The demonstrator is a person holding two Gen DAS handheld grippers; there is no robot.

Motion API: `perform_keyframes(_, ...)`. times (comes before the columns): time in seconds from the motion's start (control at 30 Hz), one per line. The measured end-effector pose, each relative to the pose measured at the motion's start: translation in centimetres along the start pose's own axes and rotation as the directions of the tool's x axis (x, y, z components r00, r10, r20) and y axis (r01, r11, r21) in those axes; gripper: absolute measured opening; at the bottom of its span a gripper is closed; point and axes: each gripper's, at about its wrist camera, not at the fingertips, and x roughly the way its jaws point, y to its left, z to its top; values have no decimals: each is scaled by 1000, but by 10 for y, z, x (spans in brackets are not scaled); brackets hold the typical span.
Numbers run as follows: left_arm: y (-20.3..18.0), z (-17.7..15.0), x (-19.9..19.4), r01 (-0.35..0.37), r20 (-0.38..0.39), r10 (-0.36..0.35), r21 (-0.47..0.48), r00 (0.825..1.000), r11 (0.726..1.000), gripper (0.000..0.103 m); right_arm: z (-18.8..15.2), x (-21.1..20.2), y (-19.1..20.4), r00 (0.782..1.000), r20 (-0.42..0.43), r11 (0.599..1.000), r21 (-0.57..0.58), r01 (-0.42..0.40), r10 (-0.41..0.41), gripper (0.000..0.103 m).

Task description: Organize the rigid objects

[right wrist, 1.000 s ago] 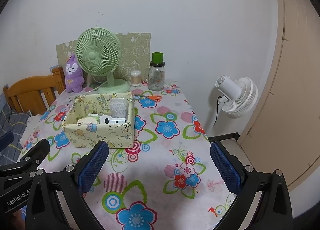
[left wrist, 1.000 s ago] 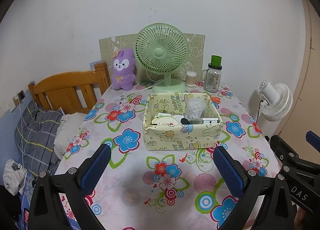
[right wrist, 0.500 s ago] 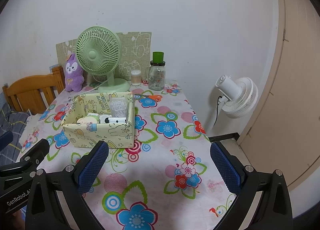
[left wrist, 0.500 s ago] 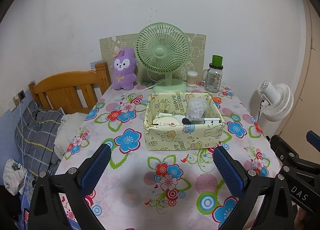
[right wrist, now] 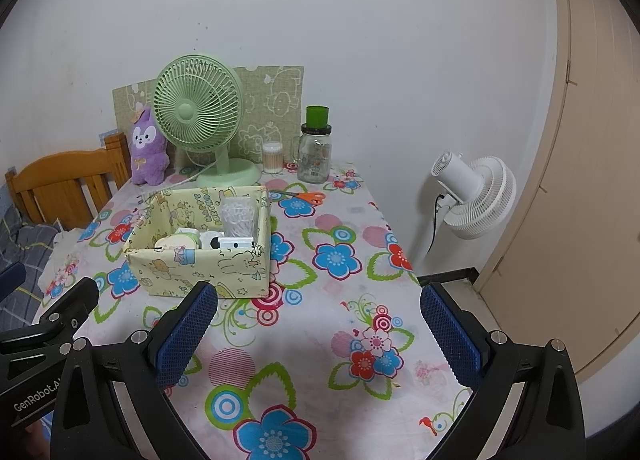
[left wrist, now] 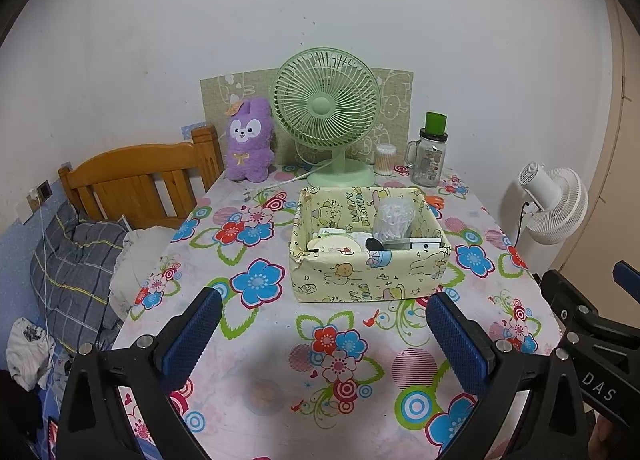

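Observation:
A yellow cartoon-print box (left wrist: 360, 276) (right wrist: 208, 266) sits mid-table on the flowered cloth. Inside it lie a round cream compact (left wrist: 334, 246), a clear bag of white bits (left wrist: 394, 218) (right wrist: 238, 216) and a white flat device (left wrist: 424, 245). Orange-handled scissors (right wrist: 306, 197) lie on the cloth behind the box. My left gripper (left wrist: 320, 334) hovers open over the near table, in front of the box, holding nothing. My right gripper (right wrist: 318, 330) is open too, empty, to the right of the box.
At the back stand a green desk fan (left wrist: 326, 108), a purple plush (left wrist: 248, 144), a cotton-swab jar (left wrist: 385, 159) and a glass bottle with a green cap (left wrist: 430, 156). A wooden headboard (left wrist: 136, 176) and bedding lie left; a white floor fan (right wrist: 476, 196) and a door are right.
Both views have pulled back and risen very slightly, so the box looks a little farther off. Both grippers stay open and empty.

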Motion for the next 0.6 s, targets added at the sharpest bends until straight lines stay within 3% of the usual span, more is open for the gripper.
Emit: perform_keyframes(0.6, 2, 1, 0, -1, 0, 1, -1, 1000, 1000, 103, 0, -1, 1, 1000, 0, 1000, -3, 2, -2, 103)
